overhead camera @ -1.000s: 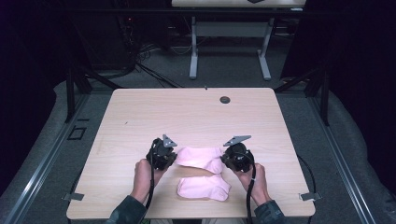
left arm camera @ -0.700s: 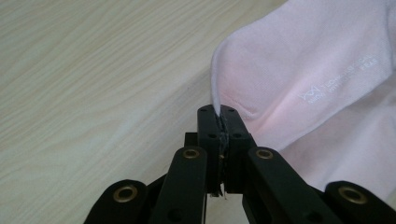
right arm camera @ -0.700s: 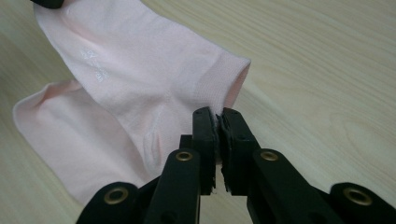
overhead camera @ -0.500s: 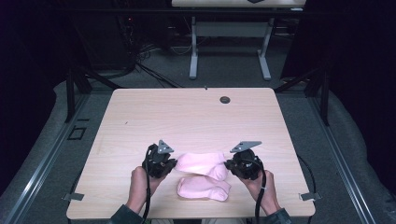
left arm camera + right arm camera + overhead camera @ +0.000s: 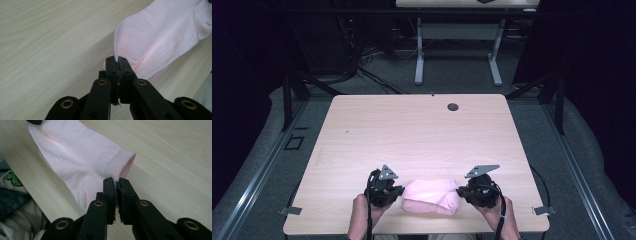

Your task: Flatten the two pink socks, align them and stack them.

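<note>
At the near edge of the wooden table (image 5: 422, 130) the person's two forearms come in from the bottom of the high view, one on each side of a pink sock (image 5: 432, 196). The left hand (image 5: 362, 210) holds the left gripper (image 5: 399, 191) with its jaws pointing to the right, toward the sock. The right hand (image 5: 494, 210) holds the right gripper (image 5: 460, 191) with its jaws pointing to the left. Both grippers are low over the table and almost level, and each has a grey three-cornered plate on top.

In the left gripper view the jaws of the left gripper (image 5: 117, 62) are pressed together on a thin edge of the sock (image 5: 160, 37), at its rounded end. In the right gripper view the jaws of the right gripper (image 5: 116, 183) are clamped on the ribbed cuff edge of the sock (image 5: 82, 162). So the sock is held at its two ends, just above or on the table surface, near the front edge and about in the middle between left and right.

In the high view the pink shape seems to have two layers, but I cannot tell if a second sock lies under the held one. The small white print on the sock is too fine to read. The wrists are cut off by the lower border, and the fingertips are hidden behind the gripper bodies. A small dark round hole (image 5: 453, 106) is at the far side of the table
</note>
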Demonstrator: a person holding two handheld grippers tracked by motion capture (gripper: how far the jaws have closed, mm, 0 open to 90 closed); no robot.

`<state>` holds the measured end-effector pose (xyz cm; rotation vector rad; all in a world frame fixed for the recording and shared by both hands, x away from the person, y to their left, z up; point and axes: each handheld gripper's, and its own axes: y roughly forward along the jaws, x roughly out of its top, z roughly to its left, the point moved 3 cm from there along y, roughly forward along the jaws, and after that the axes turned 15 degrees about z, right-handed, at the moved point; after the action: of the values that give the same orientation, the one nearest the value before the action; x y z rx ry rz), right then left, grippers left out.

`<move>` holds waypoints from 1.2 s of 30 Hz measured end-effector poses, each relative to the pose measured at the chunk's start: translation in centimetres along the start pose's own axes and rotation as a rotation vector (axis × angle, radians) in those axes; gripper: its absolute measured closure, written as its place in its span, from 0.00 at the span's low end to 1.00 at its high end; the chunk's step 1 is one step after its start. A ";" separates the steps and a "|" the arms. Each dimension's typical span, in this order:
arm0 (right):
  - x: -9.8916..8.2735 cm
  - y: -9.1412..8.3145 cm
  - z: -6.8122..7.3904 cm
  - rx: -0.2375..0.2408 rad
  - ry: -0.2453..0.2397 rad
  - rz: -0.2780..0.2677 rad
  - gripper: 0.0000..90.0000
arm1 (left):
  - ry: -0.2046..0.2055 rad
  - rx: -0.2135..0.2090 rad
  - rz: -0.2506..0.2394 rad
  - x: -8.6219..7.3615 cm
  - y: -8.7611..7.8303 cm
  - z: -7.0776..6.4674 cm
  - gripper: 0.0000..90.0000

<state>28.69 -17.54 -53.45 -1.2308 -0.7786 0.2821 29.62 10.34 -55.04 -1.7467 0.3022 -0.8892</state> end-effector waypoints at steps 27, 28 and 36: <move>-1.4 1.9 -1.3 -0.008 0.058 -0.072 0.32 | -0.048 0.142 -0.028 -2.7 0.1 0.9 0.26; -1.5 1.4 -1.4 0.002 0.073 -0.081 0.26 | -0.061 0.165 -0.047 -3.2 -0.9 1.5 0.23; -3.3 -1.0 -2.6 -0.072 0.109 -0.161 0.05 | -0.148 0.243 -0.068 -5.7 -3.1 4.4 0.09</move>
<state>27.84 -21.79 -54.09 -1.2326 -0.7936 0.0559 28.10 18.04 -55.09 -1.5929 0.0348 -0.8040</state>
